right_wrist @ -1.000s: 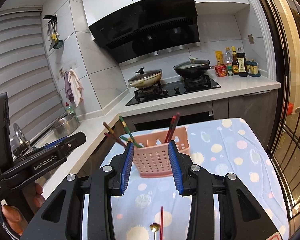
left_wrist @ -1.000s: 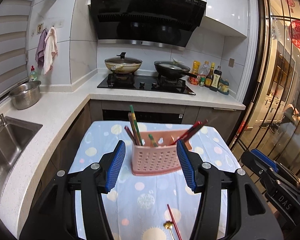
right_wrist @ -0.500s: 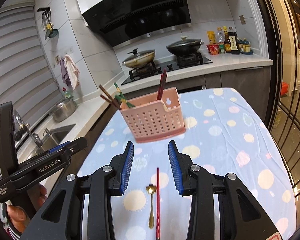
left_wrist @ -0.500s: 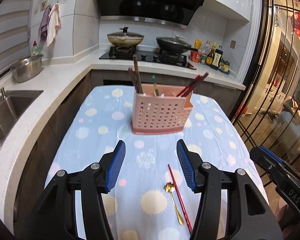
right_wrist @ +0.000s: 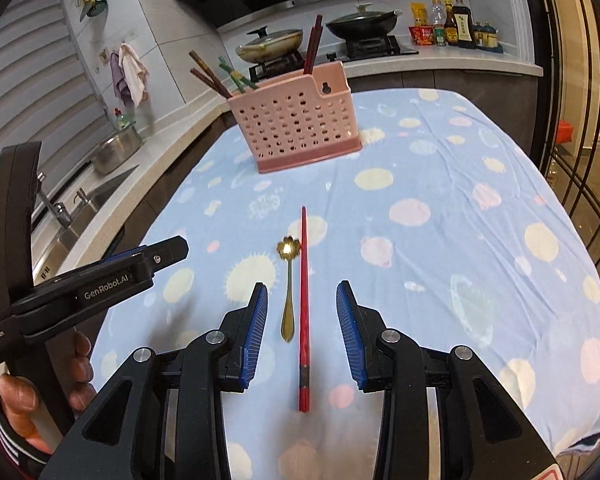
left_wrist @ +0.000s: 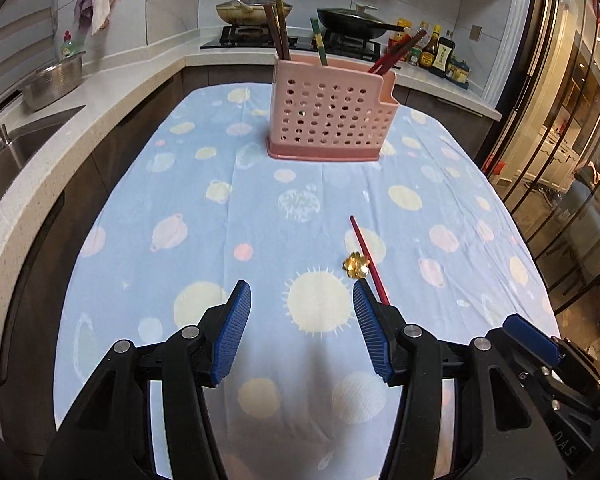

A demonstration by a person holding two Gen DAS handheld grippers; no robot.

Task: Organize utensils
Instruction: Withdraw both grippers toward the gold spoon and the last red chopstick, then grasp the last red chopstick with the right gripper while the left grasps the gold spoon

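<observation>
A red chopstick [right_wrist: 304,300] and a gold spoon [right_wrist: 288,292] lie side by side on the planet-print tablecloth [right_wrist: 440,216], near the table's front edge. The right gripper [right_wrist: 302,320] hangs just over them, jaws partly apart and holding nothing, both utensils showing in the gap. The left gripper [left_wrist: 302,322] hovers to their left, half open and empty. The pink utensil basket [right_wrist: 300,124] stands upright at the far end, with chopsticks inside.

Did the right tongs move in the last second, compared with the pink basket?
Yes. The right tongs came down toward the table; the pink basket now sits higher in their view, and the red chopstick lies between them.
</observation>
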